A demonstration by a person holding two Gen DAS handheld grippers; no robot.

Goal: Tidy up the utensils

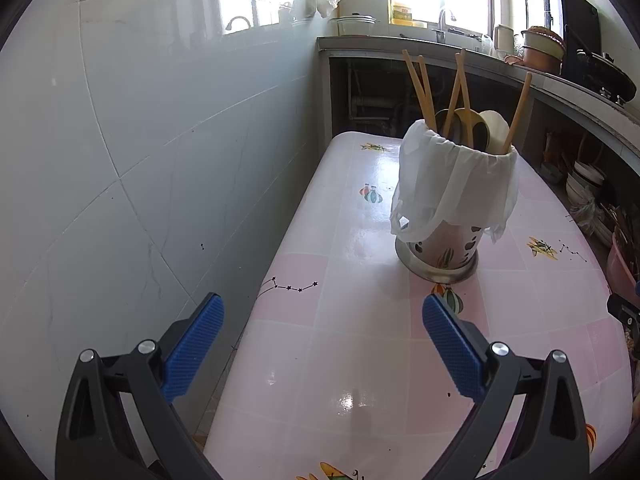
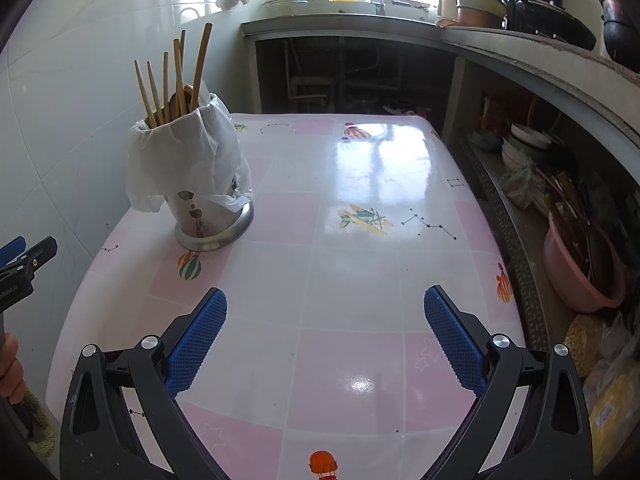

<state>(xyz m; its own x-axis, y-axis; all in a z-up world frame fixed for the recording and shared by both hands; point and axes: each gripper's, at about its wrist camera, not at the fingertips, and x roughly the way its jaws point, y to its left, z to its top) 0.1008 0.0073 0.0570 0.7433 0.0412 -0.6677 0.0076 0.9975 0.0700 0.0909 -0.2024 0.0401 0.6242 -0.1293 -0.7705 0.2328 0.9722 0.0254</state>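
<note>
Standing upright on the pink and white table [image 2: 360, 280], near its left edge and close to the tiled wall [image 1: 140, 140]: a shiny metal utensil holder [image 2: 208, 216] with holes in its side. Wrapped over the rim, a thin white plastic bag [image 2: 180, 156], hanging down partway. Poking out of the top, wooden chopsticks [image 2: 176, 76] and some spoons [image 1: 476, 128], leaning different ways. Printed on the tablecloth, little balloons, a plane and star lines.

Hanging over the near part of the table, the left gripper [image 1: 323, 344], spread wide, gripping nothing, with the holder ahead and a bit to the right. Hanging over the middle of the table, the right gripper [image 2: 325, 336], also spread wide, gripping nothing, with the holder well off to its left. Blue bumpy pads [image 2: 196, 340] on the fingers. Seen at the left edge of the right wrist view, part of the other tool and a hand [image 2: 10, 372] on its handle.

Behind the table, a grey counter [image 2: 360, 24] with pots, a tap and a bright window. Under the counter on the right, bowls and a pink basin [image 2: 580, 276].
</note>
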